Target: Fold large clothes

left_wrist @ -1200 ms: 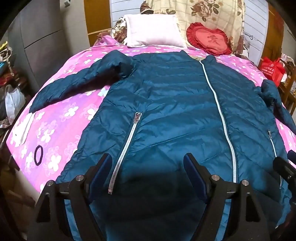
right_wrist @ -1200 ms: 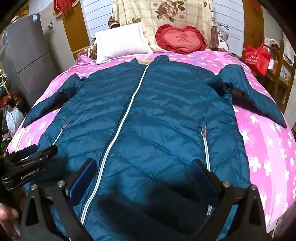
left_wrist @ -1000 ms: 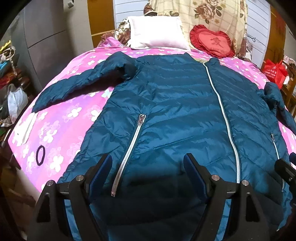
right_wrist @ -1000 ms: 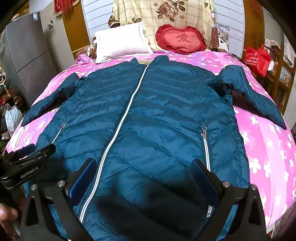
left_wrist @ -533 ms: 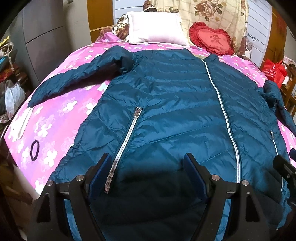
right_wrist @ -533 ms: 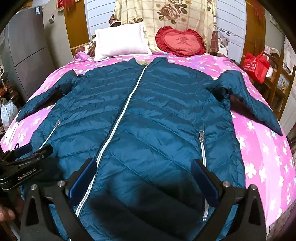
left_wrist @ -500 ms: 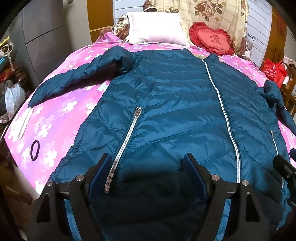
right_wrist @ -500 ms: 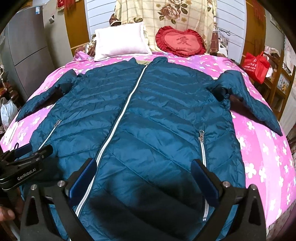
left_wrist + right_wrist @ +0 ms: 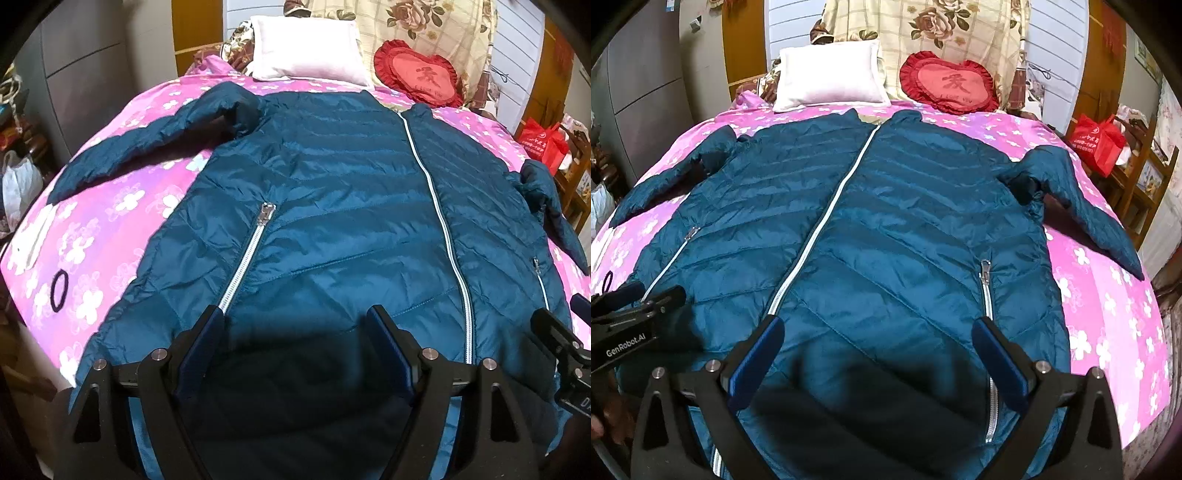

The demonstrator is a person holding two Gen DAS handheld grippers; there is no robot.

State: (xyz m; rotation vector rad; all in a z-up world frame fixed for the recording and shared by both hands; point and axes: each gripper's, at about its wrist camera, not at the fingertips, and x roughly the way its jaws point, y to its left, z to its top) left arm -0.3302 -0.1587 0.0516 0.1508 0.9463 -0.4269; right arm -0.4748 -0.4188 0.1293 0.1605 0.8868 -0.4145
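Pink flower-print bedspread (image 9: 1108, 295) carrying one teal quilted zip-front puffer jacket (image 9: 886, 229), front up, collar toward the headboard edge, sleeves spread toward both side edges, presumably laid flat for folding. Left gripper (image 9: 295, 328) and right gripper (image 9: 875, 339): jaws spread wide, empty, poised over the hem at the foot edge.
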